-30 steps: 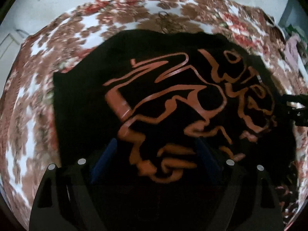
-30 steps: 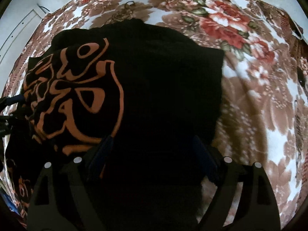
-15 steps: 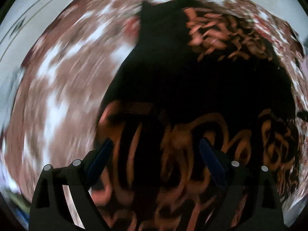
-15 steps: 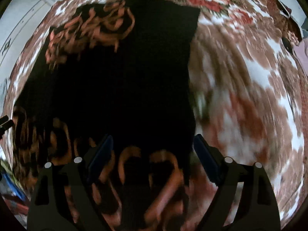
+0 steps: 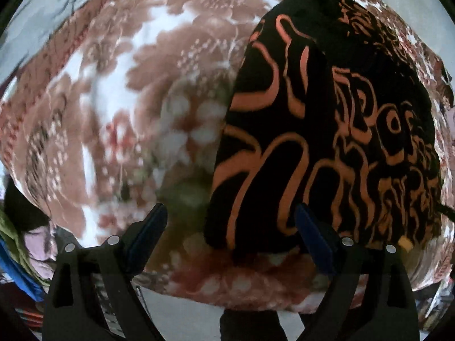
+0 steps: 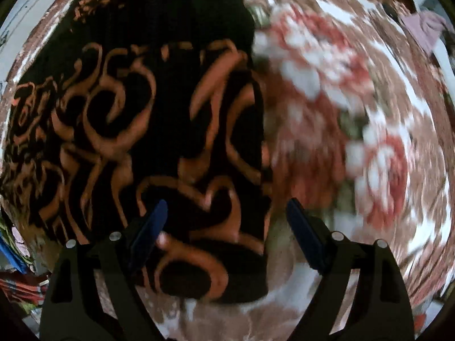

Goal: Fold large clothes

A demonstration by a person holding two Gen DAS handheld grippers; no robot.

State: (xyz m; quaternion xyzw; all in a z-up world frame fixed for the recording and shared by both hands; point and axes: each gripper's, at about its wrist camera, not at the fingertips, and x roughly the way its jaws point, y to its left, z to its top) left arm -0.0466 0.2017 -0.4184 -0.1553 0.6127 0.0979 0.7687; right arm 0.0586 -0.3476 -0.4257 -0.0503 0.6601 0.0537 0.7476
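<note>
- Left claw (image 5: 230,221) gapes wide, holding nothing, above the black garment's (image 5: 327,130) left edge.
- Right claw (image 6: 224,218) likewise spread and empty, over its right edge.
- Garment lies on the floral bedspread (image 5: 128,99).

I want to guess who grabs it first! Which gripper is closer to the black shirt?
Right, though it's close. The right gripper hangs over the shirt's near corner, open. The left gripper is open too, mostly over the flowery sheet beside the shirt's edge.

Floral blanket (image 5: 119,108) bare left of black garment (image 5: 327,142); right side (image 6: 355,142) likely bare too, view blurred.
</note>
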